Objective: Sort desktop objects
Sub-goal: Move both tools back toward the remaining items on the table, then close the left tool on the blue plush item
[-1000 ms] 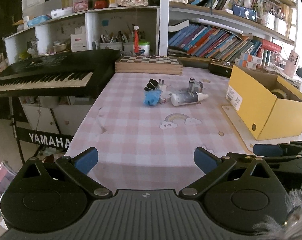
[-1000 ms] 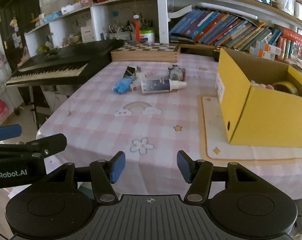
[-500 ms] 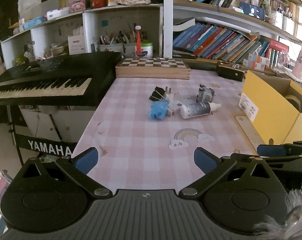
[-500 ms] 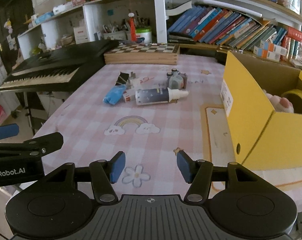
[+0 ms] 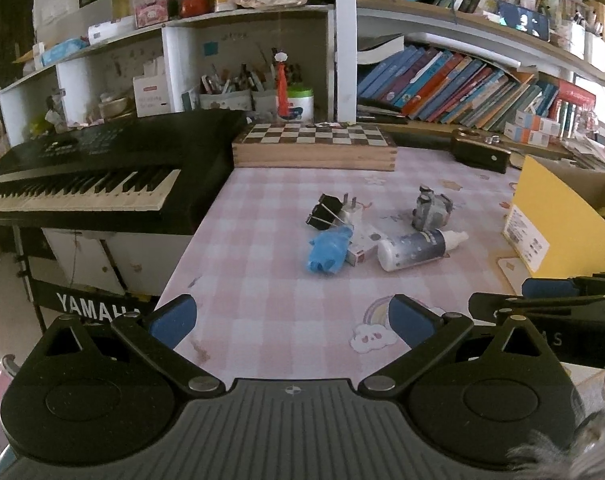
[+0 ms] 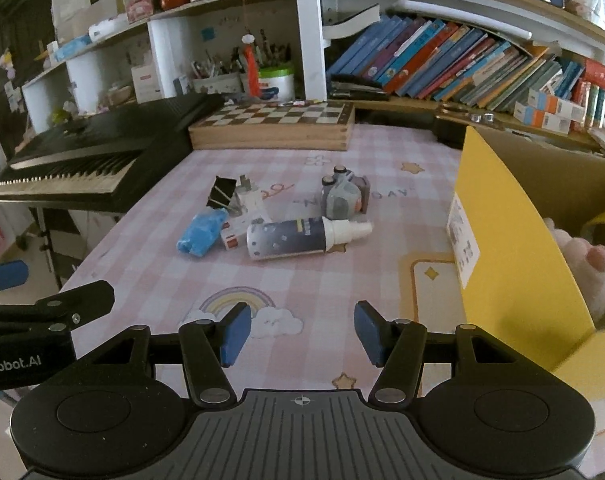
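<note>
On the table: a pink checked cloth (image 6: 342, 280) with a rainbow (image 6: 238, 300) and clouds printed on it.
Left gripper (image 5: 292, 320): its jaws are wide apart and hold nothing. It hangs over the near edge of the table.
Right gripper (image 6: 298, 334): its jaws are apart too, a bit less wide, and hold nothing. It hangs over the rainbow.
Pile of things: it lies in the middle of the table, well ahead of both grippers.
Bottle (image 6: 298, 238): dark blue with a white cap, lying on its side, cap toward the box.
Blue toy (image 6: 202, 232): lying just left of the bottle.
Small carton (image 6: 238, 230): white with a red end, between the blue toy and the bottle, touching both.
Clips (image 5: 324, 211): black, at the back left of the pile.
Plug (image 6: 248, 196): white, prongs up, right beside the clips.
Grey toy (image 6: 344, 196): behind the bottle, close to it.
Box (image 6: 518, 248): yellow, open on top, at the right side of the table, apart from the pile.
Inside the box: a pink fluffy toy (image 6: 586, 264) and a yellow roll of tape (image 6: 604, 228).
Chess board (image 6: 278, 124): at the far end of the table.
Keyboard (image 5: 102, 168): black, left of the table.
Shelves (image 6: 442, 64): behind it all, full of books.
</note>
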{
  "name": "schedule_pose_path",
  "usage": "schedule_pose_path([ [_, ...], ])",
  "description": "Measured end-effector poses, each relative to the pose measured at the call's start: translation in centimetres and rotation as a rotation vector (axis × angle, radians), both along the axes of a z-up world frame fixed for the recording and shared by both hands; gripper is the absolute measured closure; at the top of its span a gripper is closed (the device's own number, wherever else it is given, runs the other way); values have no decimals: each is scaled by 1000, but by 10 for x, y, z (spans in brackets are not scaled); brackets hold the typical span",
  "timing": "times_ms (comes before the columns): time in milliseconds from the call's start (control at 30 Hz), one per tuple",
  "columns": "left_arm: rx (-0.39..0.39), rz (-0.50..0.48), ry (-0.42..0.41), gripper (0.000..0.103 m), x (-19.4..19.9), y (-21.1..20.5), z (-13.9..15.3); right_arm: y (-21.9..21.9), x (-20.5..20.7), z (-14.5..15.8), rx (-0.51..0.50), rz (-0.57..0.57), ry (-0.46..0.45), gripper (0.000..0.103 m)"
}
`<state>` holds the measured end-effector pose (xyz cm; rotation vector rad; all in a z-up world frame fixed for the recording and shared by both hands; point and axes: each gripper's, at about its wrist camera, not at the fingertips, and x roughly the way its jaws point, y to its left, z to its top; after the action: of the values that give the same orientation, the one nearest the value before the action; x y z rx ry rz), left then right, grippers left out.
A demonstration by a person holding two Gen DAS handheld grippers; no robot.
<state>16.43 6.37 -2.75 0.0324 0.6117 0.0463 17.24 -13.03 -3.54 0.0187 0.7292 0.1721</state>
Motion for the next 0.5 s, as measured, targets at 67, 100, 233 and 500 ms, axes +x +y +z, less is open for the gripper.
schedule_pose_path([
  [67,2,5,4,0,7,0,-1,-2,7,-2,0,1,11,45],
  [100,2,9,5,0,11,0,-2,-3,12,-4,0,0,17,45],
  [233,3,19,11,2,30,-1,-5,-7,28,-7,6,-6,30,45],
  [500,24,-27,41,20,79,-4,-18,-13,63,-9,42,-33,45,45],
])
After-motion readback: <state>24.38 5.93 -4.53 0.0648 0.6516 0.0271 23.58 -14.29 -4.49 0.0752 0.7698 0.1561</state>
